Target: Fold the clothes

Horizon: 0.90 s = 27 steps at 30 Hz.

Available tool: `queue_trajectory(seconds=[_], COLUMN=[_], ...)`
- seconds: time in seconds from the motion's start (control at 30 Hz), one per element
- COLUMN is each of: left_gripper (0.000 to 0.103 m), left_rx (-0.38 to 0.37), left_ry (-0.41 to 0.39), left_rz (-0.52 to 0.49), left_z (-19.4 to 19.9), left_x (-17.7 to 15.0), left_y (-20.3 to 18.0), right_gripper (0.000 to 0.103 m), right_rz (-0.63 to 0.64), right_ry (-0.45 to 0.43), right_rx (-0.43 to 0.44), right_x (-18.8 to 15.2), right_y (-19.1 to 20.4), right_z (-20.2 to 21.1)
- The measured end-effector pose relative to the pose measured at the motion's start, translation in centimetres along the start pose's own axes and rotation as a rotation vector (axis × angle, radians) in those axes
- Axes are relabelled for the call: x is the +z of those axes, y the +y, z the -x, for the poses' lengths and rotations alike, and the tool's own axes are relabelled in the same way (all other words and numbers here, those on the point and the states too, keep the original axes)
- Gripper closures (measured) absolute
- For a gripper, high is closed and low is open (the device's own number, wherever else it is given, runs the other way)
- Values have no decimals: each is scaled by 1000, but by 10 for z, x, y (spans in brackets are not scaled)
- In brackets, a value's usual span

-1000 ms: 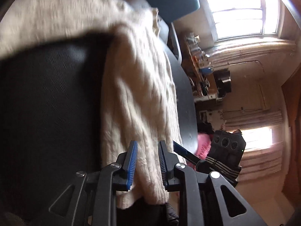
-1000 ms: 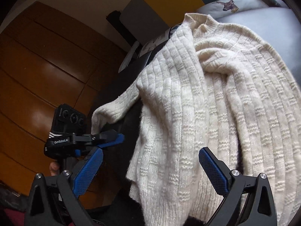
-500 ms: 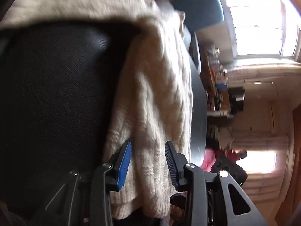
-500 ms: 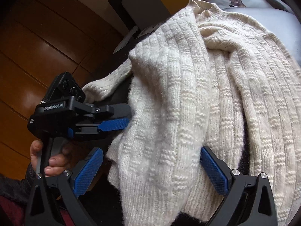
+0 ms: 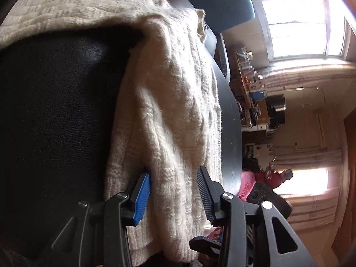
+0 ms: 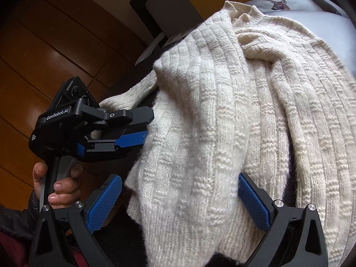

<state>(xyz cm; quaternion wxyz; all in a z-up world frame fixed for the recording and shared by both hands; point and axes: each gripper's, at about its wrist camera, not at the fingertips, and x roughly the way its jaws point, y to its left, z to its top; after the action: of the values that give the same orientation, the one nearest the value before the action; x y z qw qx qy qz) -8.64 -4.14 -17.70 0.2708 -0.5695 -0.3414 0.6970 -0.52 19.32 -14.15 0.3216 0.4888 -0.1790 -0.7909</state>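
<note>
A cream knitted sweater [image 5: 173,102] lies draped over a black leather seat [image 5: 55,122]. One thick fold of it hangs toward me. My left gripper [image 5: 173,173] straddles that fold near its lower edge. Its jaws are closing, still wide, with the knit bulging between the blue pads [image 5: 142,195]. In the right wrist view the left gripper [image 6: 148,126] reaches in from the left at the sweater's [image 6: 222,115] side edge. My right gripper [image 6: 179,200] stands wide open around the hanging fold's lower end. Its right pad [image 6: 253,202] sits beside the knit; the left pad is apart from it.
A hand [image 6: 62,184] holds the left gripper's handle. Brown wooden panels [image 6: 44,55] lie behind it. A pale cushion with a deer print [image 6: 278,0] lies beyond the sweater's collar. A cluttered shelf [image 5: 251,84] and bright windows [image 5: 296,22] are off to the right.
My left gripper's jaws widened and slid further over the hanging fold. My right gripper sank closer, so the fold now hangs between its open pads. The left gripper came nearer in the right view.
</note>
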Motion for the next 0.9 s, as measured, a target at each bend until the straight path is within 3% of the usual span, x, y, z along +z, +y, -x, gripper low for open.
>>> queue_trajectory(seconds=[0.03, 0.2, 0.33, 0.43, 0.53, 0.73, 0.8, 0.9], left_gripper=[99, 99, 99, 99, 99, 98, 97, 97], left_rx=[3, -31, -75, 7, 107, 302, 301, 285], left_ry=[-3, -76, -195, -275, -311, -233, -213, -250], left_rz=[-33, -78, -87, -92, -63, 18, 24, 23], left_z=[-2, 17, 87, 130, 155, 127, 121, 131], left_x=[-2, 3, 17, 27, 38, 39, 35, 29], left_y=[-6, -16, -11, 10, 39, 99, 101, 90], right_gripper=[0, 0, 0, 0, 0, 0, 0, 1], right_rz=[1, 6, -32, -17, 37, 20, 44, 70], right_ry=[-1, -6, -5, -69, -89, 62, 81, 111], right_rx=[-1, -6, 8, 54, 9, -33, -59, -94], right_x=[0, 1, 4, 18, 29, 31, 29, 31], right_y=[1, 1, 4, 16, 24, 8, 7, 4], right_z=[-1, 2, 15, 32, 34, -14, -20, -17])
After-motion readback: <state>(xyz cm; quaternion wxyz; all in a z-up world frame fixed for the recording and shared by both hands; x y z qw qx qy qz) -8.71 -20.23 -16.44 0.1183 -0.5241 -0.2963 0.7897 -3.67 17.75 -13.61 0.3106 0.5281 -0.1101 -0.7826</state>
